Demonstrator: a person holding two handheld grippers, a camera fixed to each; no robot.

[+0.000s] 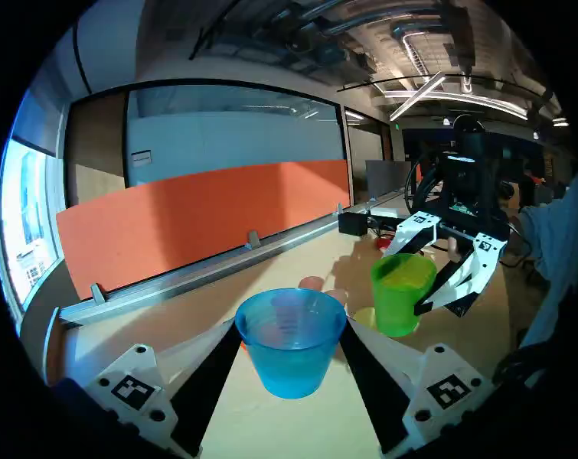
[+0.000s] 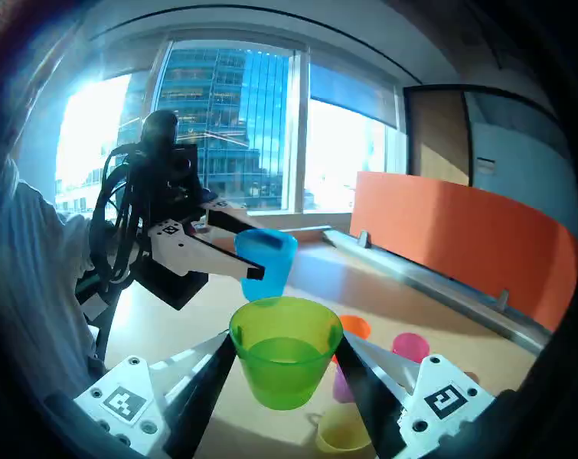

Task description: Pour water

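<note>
Blue cup (image 1: 291,344), green cup (image 2: 285,359), one each

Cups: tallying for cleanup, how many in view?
6: green cup in right gripper, blue cup in left gripper; orange cup, pink cup, purple cup, yellow cup on table; others possibly hidden.

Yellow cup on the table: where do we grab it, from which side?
Pinch the yellow cup across its wall, just under the rim, coming in level from its near side as seen in the right gripper view. It stands upright, mouth up, and tapers downward, so a high grip seems less likely to slip. The purple cup crowds its far side.
</note>
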